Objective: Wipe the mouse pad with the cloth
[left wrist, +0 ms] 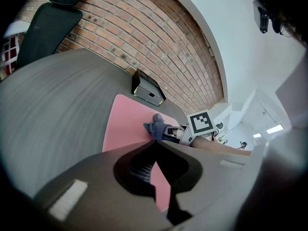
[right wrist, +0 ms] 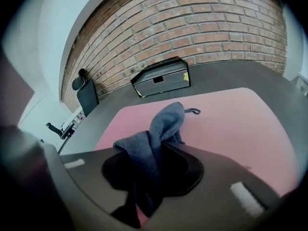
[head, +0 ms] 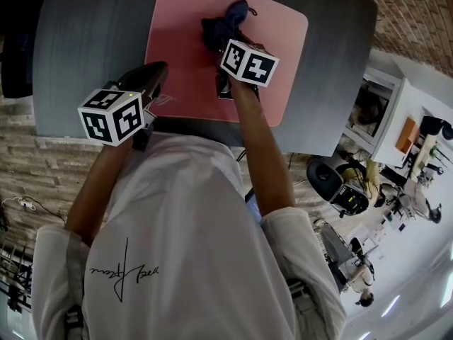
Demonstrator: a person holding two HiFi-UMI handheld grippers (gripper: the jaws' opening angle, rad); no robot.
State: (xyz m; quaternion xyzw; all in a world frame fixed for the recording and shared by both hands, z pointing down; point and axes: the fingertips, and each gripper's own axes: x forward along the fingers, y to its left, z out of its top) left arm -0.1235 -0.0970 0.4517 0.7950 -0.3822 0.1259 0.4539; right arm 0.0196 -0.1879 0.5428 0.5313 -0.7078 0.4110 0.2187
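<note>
A pink mouse pad [head: 283, 48] lies on the grey table [head: 92, 34]. My right gripper [head: 225, 42] is over the middle of the pad, shut on a dark blue-grey cloth [head: 226, 21] whose bunched end rests on the pad. In the right gripper view the cloth [right wrist: 161, 129] rises out between the closed jaws of the right gripper [right wrist: 155, 150] onto the pad [right wrist: 231, 124]. My left gripper [head: 157, 73] is at the pad's near left edge, shut with nothing in it. In the left gripper view the left gripper [left wrist: 155, 146] points across the pad [left wrist: 127, 124] toward the cloth [left wrist: 155, 126].
A black box [right wrist: 161, 77] stands on the table beyond the pad, against the brick wall. A black office chair [left wrist: 48, 23] stands at the far left of the table. The table's right edge drops off to an office area with a chair [head: 329, 179].
</note>
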